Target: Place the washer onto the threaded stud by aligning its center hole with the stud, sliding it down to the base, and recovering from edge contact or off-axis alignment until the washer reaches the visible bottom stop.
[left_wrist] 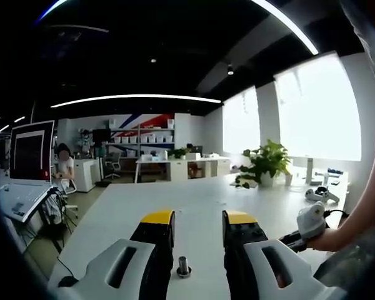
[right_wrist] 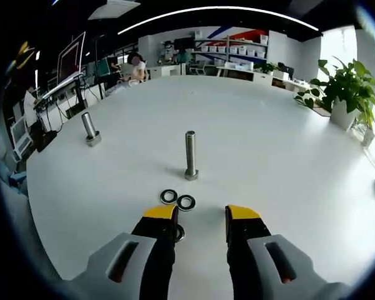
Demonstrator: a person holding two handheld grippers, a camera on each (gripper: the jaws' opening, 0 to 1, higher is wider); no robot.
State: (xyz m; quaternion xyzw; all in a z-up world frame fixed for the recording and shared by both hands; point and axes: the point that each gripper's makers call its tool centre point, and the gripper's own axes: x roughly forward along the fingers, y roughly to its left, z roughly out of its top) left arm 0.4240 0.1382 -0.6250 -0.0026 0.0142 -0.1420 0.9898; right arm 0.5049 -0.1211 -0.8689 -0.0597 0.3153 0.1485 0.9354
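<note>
Approaching the washers (right_wrist: 178, 200) lying on the table (right_wrist: 269, 144) near the stud (right_wrist: 190, 155), my right tongs (right_wrist: 202, 215) stand wide and empty; next, I grip one washer.

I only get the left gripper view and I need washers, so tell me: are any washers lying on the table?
Observer: Yes. The right gripper view shows a dark metal ring washer and a second washer lying flat, side by side, on the white table.
Operator: Any stud near them?
Observer: An upright silver threaded stud stands just beyond them, with no washer on it.
Operator: Is the right gripper holding anything?
Observer: No. The right gripper is open, just short of the washers.
</note>
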